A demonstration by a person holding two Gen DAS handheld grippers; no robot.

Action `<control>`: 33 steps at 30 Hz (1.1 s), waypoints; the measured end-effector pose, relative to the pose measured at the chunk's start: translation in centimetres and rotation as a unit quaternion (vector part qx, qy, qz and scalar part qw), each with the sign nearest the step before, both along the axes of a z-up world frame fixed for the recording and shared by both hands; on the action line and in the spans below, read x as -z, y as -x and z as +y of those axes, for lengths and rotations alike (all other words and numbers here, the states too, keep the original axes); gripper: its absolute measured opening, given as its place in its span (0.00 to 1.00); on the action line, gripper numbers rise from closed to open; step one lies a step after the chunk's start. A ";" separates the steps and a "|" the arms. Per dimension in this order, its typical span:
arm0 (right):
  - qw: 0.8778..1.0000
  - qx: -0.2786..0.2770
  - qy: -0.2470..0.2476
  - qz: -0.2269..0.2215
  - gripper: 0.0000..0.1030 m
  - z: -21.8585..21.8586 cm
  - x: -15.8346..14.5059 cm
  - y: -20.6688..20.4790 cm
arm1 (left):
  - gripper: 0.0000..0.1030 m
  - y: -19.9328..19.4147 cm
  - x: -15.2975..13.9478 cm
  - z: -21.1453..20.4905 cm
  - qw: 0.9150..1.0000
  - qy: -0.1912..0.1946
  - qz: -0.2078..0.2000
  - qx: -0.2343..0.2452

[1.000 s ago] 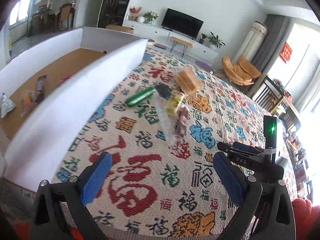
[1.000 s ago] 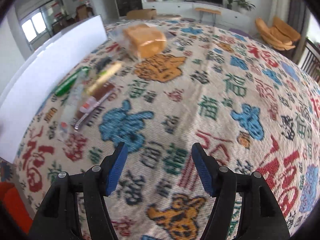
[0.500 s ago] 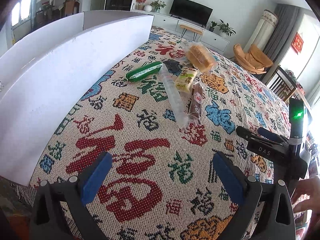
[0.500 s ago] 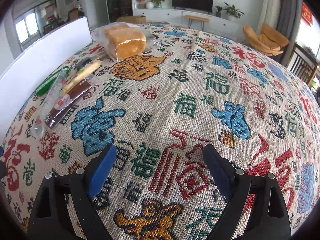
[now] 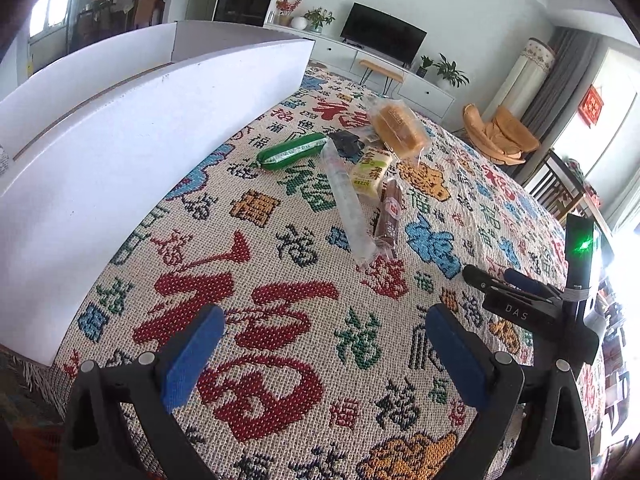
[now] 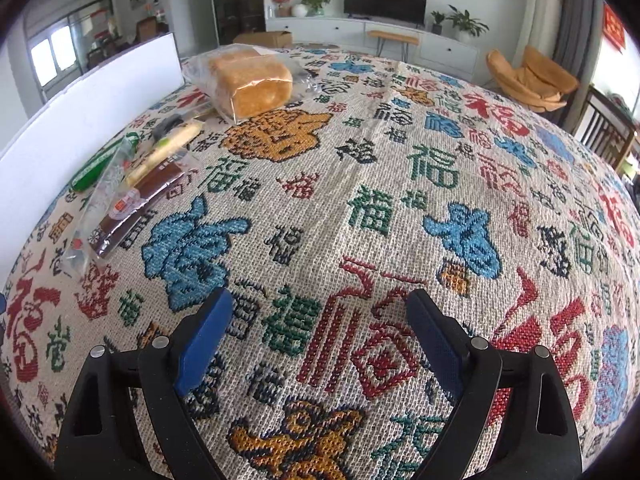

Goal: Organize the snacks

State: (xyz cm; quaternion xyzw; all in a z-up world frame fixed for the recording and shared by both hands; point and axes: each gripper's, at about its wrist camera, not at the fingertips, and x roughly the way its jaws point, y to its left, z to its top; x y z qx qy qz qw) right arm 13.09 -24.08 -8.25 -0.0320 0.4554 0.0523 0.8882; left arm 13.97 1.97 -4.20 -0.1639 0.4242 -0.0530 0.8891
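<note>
Left claw (image 5: 322,356) agape — snacks (image 5: 362,184) beyond

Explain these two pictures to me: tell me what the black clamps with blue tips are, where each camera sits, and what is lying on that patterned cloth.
Each picture comes from a camera mounted on a hand-held gripper, looking along its two blue-padded fingers. One view shows the left gripper, the other the right gripper; both are open and hold nothing. Ahead, on the patterned cloth, lie snacks: a bagged bread loaf, a green sausage-shaped pack, a long clear sleeve, a yellow-green packet and a brown bar. A white box stands alongside them.
</note>
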 end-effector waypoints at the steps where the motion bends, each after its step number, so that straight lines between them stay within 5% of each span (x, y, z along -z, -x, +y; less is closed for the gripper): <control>1: 1.000 0.000 0.000 0.000 0.88 0.0 0.0 0.1 | 0.97 0.0 0.0 0.2 1.000 0.007 0.000 -0.003; 33: 1.000 0.000 0.000 0.000 0.88 0.0 0.0 0.0 | 0.97 -0.4 0.3 -0.3 1.000 -0.002 0.012 0.006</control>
